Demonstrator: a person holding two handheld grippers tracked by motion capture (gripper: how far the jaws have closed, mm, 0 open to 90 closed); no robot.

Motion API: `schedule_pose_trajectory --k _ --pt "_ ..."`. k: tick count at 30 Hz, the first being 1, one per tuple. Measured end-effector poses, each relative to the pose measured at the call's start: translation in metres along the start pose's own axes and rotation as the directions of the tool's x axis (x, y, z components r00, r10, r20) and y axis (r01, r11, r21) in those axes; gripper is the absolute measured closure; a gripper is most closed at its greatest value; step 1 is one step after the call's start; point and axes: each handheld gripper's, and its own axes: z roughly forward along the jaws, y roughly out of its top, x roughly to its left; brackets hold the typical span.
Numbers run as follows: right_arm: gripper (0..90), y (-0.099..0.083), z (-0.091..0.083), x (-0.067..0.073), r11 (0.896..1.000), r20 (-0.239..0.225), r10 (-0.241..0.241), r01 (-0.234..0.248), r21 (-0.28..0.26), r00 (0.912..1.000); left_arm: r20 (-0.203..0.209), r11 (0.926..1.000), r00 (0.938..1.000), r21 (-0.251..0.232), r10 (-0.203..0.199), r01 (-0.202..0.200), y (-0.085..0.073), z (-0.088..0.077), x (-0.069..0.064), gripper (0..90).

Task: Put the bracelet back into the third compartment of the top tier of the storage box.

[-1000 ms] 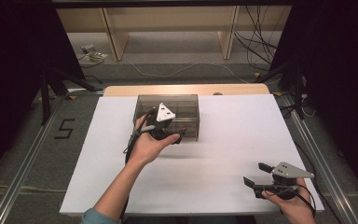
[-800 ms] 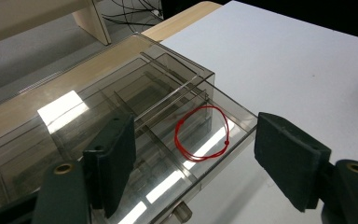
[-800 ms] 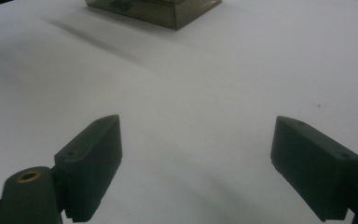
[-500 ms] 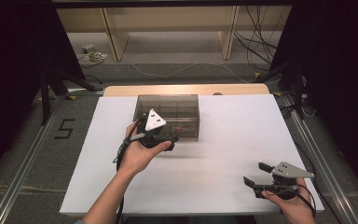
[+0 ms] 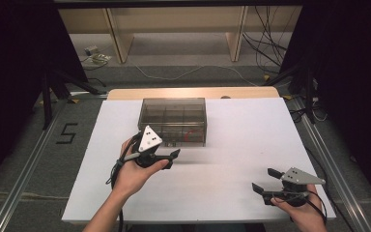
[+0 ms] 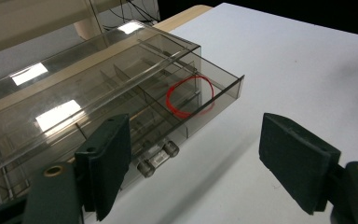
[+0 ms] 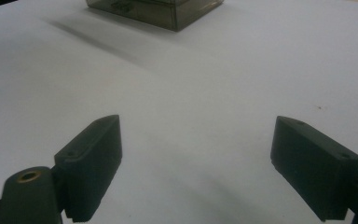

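Left gripper [image 5: 168, 155] sits just off the front left corner of the smoky clear box [image 5: 173, 121], near its front wall, and the jaws are spread wide with nothing in them. They have just been opening further, and no thing lies between them: in the left gripper view the two black pads [image 6: 103, 163] stand well apart over bare white tabletop [image 6: 307, 70], touching nothing. The box is right there beside the left-hand pad in that view, its clasp [image 6: 157, 157] just next to the pad, and whether the two touch I cannot tell. A red ring [image 6: 189, 96] lies inside a compartment at the box's front near one end; from above it shows toward the front right. The lid is down and the dividers show through it.

The box itself rests on the white tabletop toward the far middle, with the strip of wooden table edge [image 5: 193, 92] behind it.

Over to the right gripper [image 5: 265, 180]: it is down at the near right corner of the table, held in the person's right hand [image 5: 302, 208], well apart from the box. Jaws released here too, wide apart, gripping nothing; in the right gripper view there is plain white surface between the pads, and the box sits far off at the top.
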Motion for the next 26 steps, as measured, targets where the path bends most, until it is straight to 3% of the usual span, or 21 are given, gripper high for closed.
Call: schedule_pose_trajectory --k 3,8,16,22,26 --pt "16.8 0.000 0.000 0.000 1.000 0.001 0.002 -0.002 -0.003 1.0000 -0.002 0.9997 1.0000 -0.025 0.002 -0.002 -0.010 -0.006 -0.001 25.2" --pt "16.8 0.000 0.000 0.000 1.000 0.000 0.004 -0.004 0.001 1.0000 -0.012 0.9992 0.9998 -0.036 -0.018 0.017 -0.029 -0.016 0.001 24.9" --pt "16.8 0.000 0.000 -0.001 1.000 0.000 0.002 -0.002 -0.003 1.0000 -0.036 0.9990 0.9992 -0.043 -0.016 0.015 -0.056 -0.035 0.005 24.2" --pt "16.8 0.000 0.000 0.000 1.000 -0.001 -0.001 0.001 -0.001 1.0000 -0.030 0.9995 0.9991 -0.009 -0.029 0.029 -0.075 -0.039 0.005 24.0" --pt "16.8 0.000 0.001 -0.001 1.000 -0.004 -0.001 0.001 -0.003 1.0000 -0.021 0.9996 0.9994 0.004 -0.028 0.028 -0.078 -0.035 0.003 23.6"
